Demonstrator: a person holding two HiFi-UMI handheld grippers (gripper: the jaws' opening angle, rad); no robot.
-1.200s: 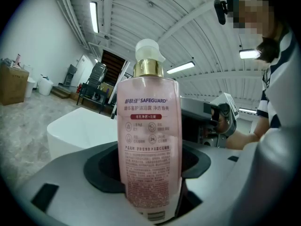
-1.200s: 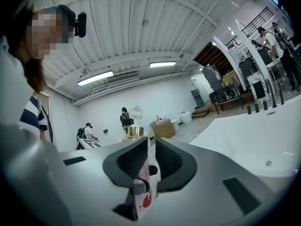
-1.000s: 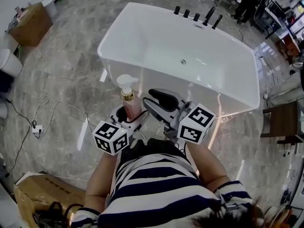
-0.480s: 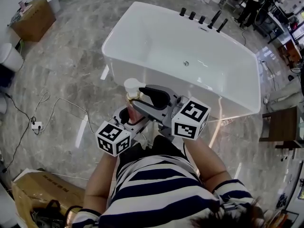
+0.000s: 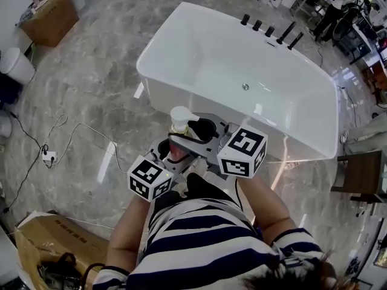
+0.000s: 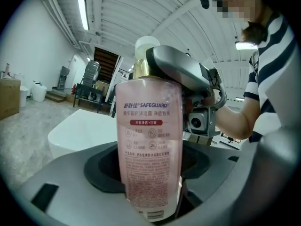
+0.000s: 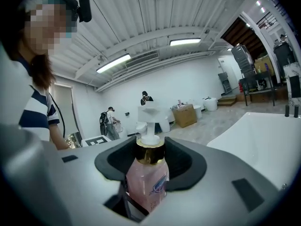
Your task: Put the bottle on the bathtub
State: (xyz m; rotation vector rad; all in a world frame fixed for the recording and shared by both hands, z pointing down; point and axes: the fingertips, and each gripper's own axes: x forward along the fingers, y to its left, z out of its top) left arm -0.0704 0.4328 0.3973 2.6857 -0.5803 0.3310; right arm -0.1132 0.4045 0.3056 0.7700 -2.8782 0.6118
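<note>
A pink pump bottle [image 5: 177, 153] with a white pump head and gold collar stands upright in front of the white bathtub [image 5: 145, 71], just short of its near wall. My left gripper [image 5: 172, 151] is shut on its lower body; in the left gripper view the bottle [image 6: 150, 140] fills the gap of that gripper [image 6: 150, 173]. My right gripper [image 5: 196, 132] comes in from the right at the top. Its jaws have just been opening and stand open on either side of the bottle's neck. In the right gripper view the bottle [image 7: 146, 182] rises between the pads of the right gripper [image 7: 150, 164].
Black tap fittings [image 5: 272, 29] line the tub's far rim. A cardboard box [image 5: 51, 17] and a white bin [image 5: 15, 65] stand at far left. A cable with a power strip [image 5: 48, 157] lies on the marble floor. A wooden stool [image 5: 363, 168] is at right.
Both grippers and the bottle have moved closer to the tub's near wall. The right gripper has swung left over the bottle top, and its jaws have widened around the neck.
</note>
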